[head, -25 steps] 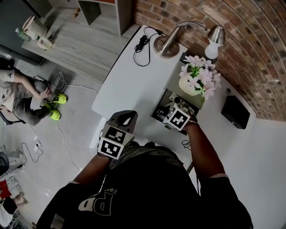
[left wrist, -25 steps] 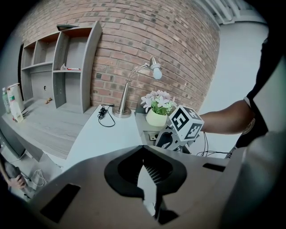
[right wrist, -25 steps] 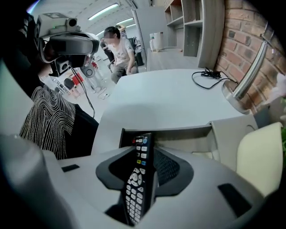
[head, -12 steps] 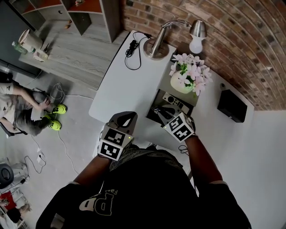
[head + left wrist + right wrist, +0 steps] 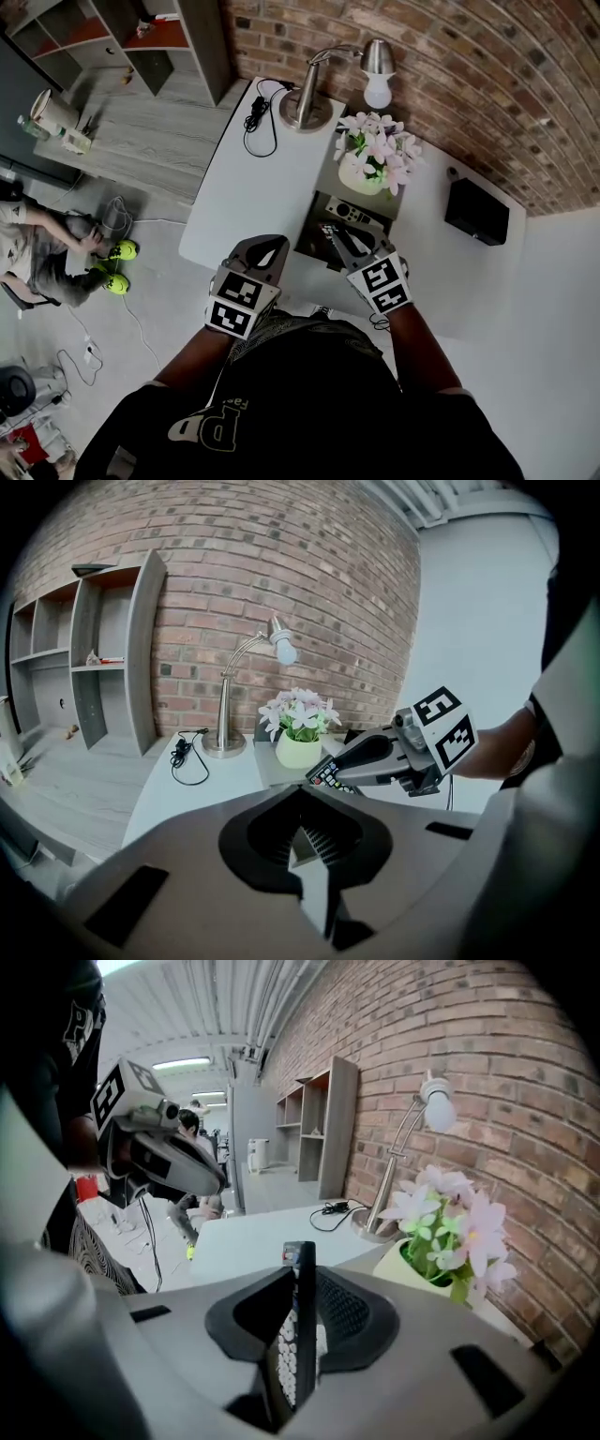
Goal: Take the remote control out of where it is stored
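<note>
While edge-on in the just-closing grip of the right hand-held gripper point(image 5: 302, 1277), a slim black remote point(image 5: 296, 1335), white-buttoned.

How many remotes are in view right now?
2. A black remote is in the right gripper, whose jaws have just been closing on it; a grey remote lies in the open compartment before the flower pot. More may be hidden.

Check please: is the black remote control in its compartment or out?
Out: the right tongs grip the remote control edgewise, above the open compartment.
</note>
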Action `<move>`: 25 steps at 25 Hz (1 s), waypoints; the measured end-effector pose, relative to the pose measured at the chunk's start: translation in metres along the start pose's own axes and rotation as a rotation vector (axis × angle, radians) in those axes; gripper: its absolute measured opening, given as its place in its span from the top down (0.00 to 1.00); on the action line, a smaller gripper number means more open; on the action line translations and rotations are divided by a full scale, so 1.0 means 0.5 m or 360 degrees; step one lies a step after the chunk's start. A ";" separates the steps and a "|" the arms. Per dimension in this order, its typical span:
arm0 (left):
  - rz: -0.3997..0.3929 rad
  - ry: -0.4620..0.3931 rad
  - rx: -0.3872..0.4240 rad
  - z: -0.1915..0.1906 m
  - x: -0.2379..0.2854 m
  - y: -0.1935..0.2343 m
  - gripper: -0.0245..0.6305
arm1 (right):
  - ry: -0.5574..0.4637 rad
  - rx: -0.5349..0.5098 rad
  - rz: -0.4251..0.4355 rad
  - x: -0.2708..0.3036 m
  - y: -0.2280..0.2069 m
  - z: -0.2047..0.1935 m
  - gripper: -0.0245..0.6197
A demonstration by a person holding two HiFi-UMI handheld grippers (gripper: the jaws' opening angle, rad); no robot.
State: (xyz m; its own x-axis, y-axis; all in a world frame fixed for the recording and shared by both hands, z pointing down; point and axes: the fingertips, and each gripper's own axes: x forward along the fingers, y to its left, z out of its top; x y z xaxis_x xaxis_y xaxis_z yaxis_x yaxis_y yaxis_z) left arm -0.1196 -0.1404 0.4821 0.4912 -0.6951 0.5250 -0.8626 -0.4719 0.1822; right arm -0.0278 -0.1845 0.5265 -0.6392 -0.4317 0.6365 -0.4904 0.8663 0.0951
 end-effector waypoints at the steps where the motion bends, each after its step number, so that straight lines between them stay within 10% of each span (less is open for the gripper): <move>1: -0.0007 -0.0012 0.0010 0.006 0.001 -0.004 0.95 | -0.0028 0.0020 -0.0025 -0.010 -0.006 0.005 0.84; 25: -0.0254 -0.0081 0.0262 0.088 0.058 -0.131 0.95 | -0.0348 0.0397 -0.0408 -0.235 -0.103 0.023 0.84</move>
State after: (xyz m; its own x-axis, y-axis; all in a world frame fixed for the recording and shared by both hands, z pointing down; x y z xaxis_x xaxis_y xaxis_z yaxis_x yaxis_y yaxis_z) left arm -0.0437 -0.1535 0.4487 0.6288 -0.6292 0.4568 -0.7443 -0.6571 0.1193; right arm 0.0657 -0.1811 0.4381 -0.5752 -0.6921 0.4361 -0.7613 0.6479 0.0241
